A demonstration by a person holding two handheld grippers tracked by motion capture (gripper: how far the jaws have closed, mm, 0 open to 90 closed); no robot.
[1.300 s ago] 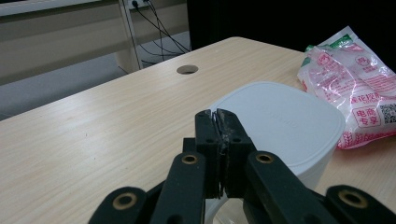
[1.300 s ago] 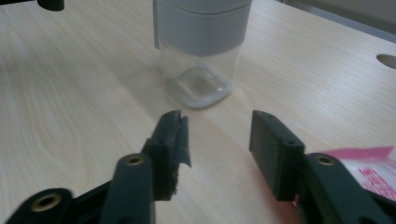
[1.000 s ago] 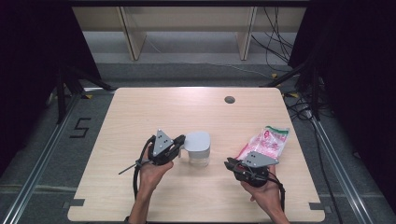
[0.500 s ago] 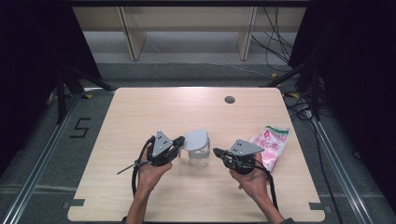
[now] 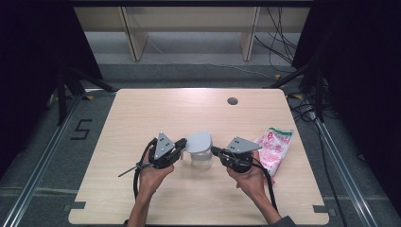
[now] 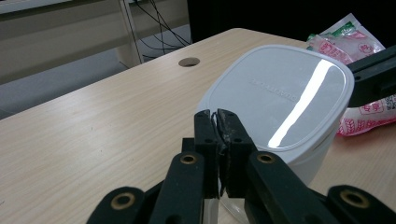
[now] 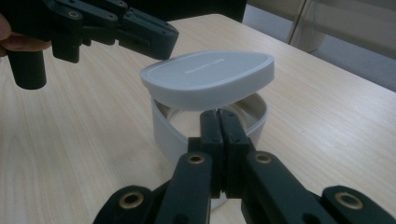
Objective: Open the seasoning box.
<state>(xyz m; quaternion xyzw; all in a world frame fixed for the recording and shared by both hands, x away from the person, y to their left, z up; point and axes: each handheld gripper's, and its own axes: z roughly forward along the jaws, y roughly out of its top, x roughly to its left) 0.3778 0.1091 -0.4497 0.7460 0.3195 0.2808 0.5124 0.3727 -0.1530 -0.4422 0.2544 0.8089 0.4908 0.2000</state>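
with the left tool (image 5: 181, 144) pinched shut on the lid (image 5: 198, 141) edge, keep lifting it level while the closed, empty right tool (image 5: 213, 150) steadies the jar (image 5: 201, 159) rim.

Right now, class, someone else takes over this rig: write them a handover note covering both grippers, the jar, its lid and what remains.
Left gripper: shut on the edge of the lid, holding it tilted over the jar.
Right gripper: shut, empty, tips at the jar's near rim; contact unclear.
Things: the jar stands mid-table; the pink bag lies beside the right gripper.
Done: lid raised off its seat on the near side.
Left: probably lift the lid clear and set it down.
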